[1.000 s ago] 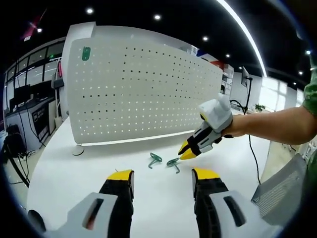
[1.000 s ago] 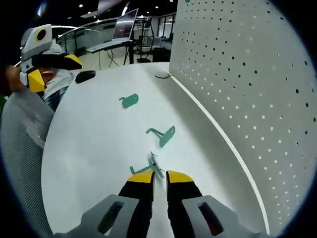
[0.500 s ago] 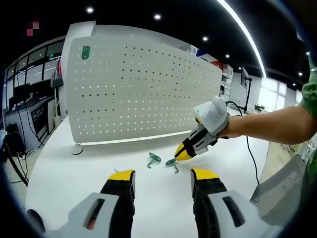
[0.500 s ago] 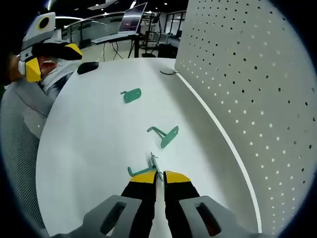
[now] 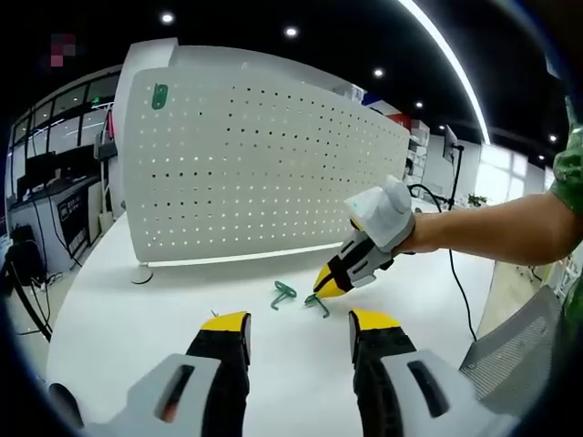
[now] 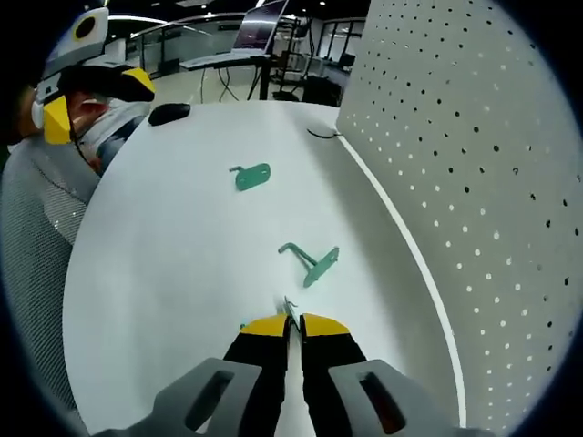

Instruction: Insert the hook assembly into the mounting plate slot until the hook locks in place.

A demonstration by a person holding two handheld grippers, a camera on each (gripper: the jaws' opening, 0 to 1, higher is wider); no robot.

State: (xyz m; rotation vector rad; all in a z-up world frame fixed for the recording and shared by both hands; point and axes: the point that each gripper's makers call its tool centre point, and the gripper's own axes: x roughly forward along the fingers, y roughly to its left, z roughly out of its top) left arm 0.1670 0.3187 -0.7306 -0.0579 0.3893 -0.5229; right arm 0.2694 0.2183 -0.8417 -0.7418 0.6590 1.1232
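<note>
White table [image 5: 137, 319] fronts a perforated white pegboard [image 5: 264, 173] in an office.

— Ahead of the right gripper [image 6: 288, 325]?
— Open white tabletop [image 6: 173, 264], broken only by two green hooks [image 6: 310, 263] lying apart [image 6: 251, 175].
— To its right?
— Blocked by the upright perforated panel [image 6: 474, 164].
— Before the left gripper [image 5: 293, 330]?
— Bare table, then hooks [image 5: 282, 293] beside the right gripper.
</note>
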